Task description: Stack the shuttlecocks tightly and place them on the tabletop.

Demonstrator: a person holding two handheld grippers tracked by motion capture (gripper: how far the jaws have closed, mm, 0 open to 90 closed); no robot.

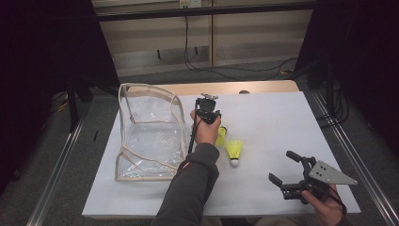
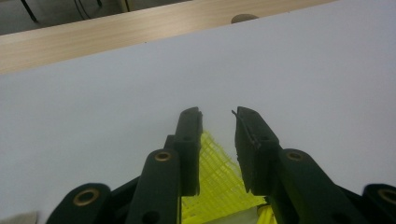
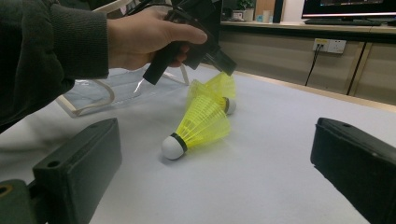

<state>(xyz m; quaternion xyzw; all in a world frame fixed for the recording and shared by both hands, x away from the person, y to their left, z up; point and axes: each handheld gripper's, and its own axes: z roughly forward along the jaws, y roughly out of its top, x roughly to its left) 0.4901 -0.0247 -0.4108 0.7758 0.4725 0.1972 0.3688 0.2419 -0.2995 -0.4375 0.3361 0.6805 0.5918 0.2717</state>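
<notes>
Two yellow plastic shuttlecocks with white round tips lie in the middle of the white desk. The far shuttlecock (image 3: 223,91) sits under the left gripper (image 1: 207,114), and the near shuttlecock (image 1: 234,151) lies just beside it, tip toward the person. One clear plastic bag with beige edges (image 1: 149,133) stands open on the left side of the desk, near the left hand.

In the left gripper view, the jaws are narrow, with the yellow net skirt (image 2: 219,179) between them. I cannot tell if they squeeze it yet.

The step looks like picking up the far shuttlecock to put it in the bag. To do it well, close the jaws softly, because the net skirt is thin and can bend. Hold it near the middle of the skirt so it does not slip out. Lift straight up first, so it does not bump the near shuttlecock. Then go left to the open top of the bag.

The right gripper (image 1: 286,170) waits near the right corner, above the desk, with its jaws wide and nothing in them. Two grippers, two shuttlecocks, one bag.
</notes>
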